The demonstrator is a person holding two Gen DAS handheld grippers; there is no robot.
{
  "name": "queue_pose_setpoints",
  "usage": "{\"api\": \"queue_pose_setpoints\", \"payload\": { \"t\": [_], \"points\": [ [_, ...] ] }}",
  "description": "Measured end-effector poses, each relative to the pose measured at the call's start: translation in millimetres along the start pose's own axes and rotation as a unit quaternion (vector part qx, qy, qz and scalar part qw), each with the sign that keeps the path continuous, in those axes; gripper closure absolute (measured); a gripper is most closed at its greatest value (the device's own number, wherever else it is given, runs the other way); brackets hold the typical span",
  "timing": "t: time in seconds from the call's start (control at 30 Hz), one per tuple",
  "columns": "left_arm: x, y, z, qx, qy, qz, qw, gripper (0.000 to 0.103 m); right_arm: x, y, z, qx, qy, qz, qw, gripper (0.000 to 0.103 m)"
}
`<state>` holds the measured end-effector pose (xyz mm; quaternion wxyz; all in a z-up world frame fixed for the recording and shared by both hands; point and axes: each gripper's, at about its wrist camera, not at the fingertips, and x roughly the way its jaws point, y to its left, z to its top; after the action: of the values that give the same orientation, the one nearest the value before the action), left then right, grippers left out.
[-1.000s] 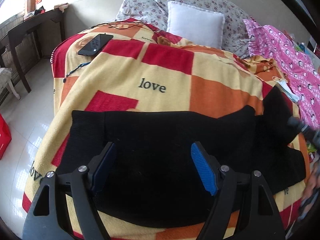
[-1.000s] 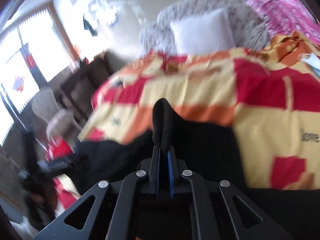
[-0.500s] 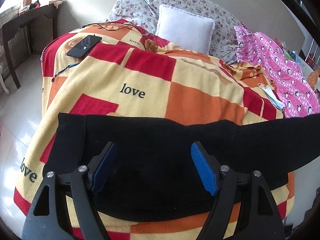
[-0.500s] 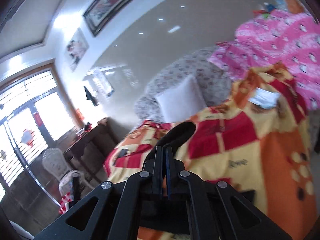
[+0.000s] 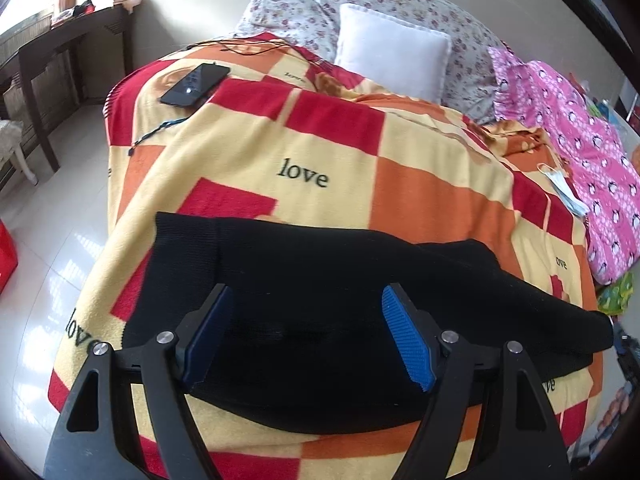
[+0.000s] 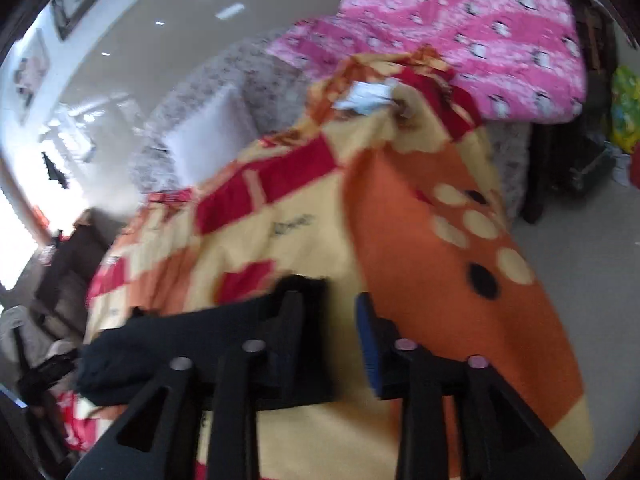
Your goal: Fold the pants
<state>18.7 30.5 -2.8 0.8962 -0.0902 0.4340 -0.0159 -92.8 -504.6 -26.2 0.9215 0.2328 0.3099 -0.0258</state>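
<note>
Black pants (image 5: 320,292) lie across the near end of a bed on a red, orange and yellow checked blanket (image 5: 320,152), spread left to right. My left gripper (image 5: 306,332) is open and hovers over the middle of the pants, holding nothing. In the blurred right wrist view my right gripper (image 6: 332,320) is open. The pants' right end (image 6: 192,340) lies by its left finger, no longer pinched.
A black phone (image 5: 196,84) and a cable lie on the far left of the blanket. A white pillow (image 5: 392,56) and floral pillows sit at the head. A pink patterned cloth (image 5: 580,152) and a face mask (image 5: 564,192) lie right. A dark desk (image 5: 60,52) stands left.
My right gripper, shut on the pants' end and lifting it, has opened and let it go. The pants have dropped flat on the blanket. My left gripper stayed open above them.
</note>
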Motion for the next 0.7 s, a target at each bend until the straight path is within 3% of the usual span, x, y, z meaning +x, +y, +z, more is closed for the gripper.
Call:
{"api": "queue_pose_setpoints", "payload": {
  "t": [0.07, 0.13, 0.17, 0.2, 0.27, 0.37, 0.53, 0.63, 0.7],
  "points": [
    [3, 2, -2, 0.000, 0.003, 0.003, 1.0000, 0.026, -1, 39, -3, -0.065, 0.008, 0.039, 0.997, 0.062],
    [6, 4, -5, 0.001, 0.008, 0.006, 0.9999, 0.026, 7, 83, -13, -0.125, 0.027, 0.107, 0.986, 0.062],
    [8, 5, -6, 0.002, 0.011, 0.007, 0.9999, 0.026, 19, 112, -24, -0.150, 0.052, 0.170, 0.972, 0.062],
    [8, 7, -7, 0.001, 0.013, 0.009, 0.9999, 0.026, 28, 132, -35, -0.167, 0.070, 0.206, 0.962, 0.062],
    [7, 13, -7, -0.004, 0.012, 0.011, 0.9999, 0.026, 48, 172, -57, -0.210, 0.099, 0.244, 0.941, 0.062],
    [2, 25, -5, -0.014, 0.005, 0.016, 0.9998, 0.026, 78, 227, -88, -0.306, 0.127, 0.243, 0.912, 0.062],
    [-2, 48, -1, -0.036, -0.003, 0.027, 0.9990, 0.026, 108, 276, -127, -0.423, 0.162, 0.226, 0.862, 0.062],
    [-1, 56, -2, -0.048, -0.001, 0.026, 0.9985, 0.026, 116, 290, -142, -0.471, 0.157, 0.203, 0.844, 0.062],
    [0, 59, -2, -0.053, 0.001, 0.023, 0.9983, 0.026, 125, 297, -148, -0.492, 0.148, 0.184, 0.838, 0.063]
  ]
}}
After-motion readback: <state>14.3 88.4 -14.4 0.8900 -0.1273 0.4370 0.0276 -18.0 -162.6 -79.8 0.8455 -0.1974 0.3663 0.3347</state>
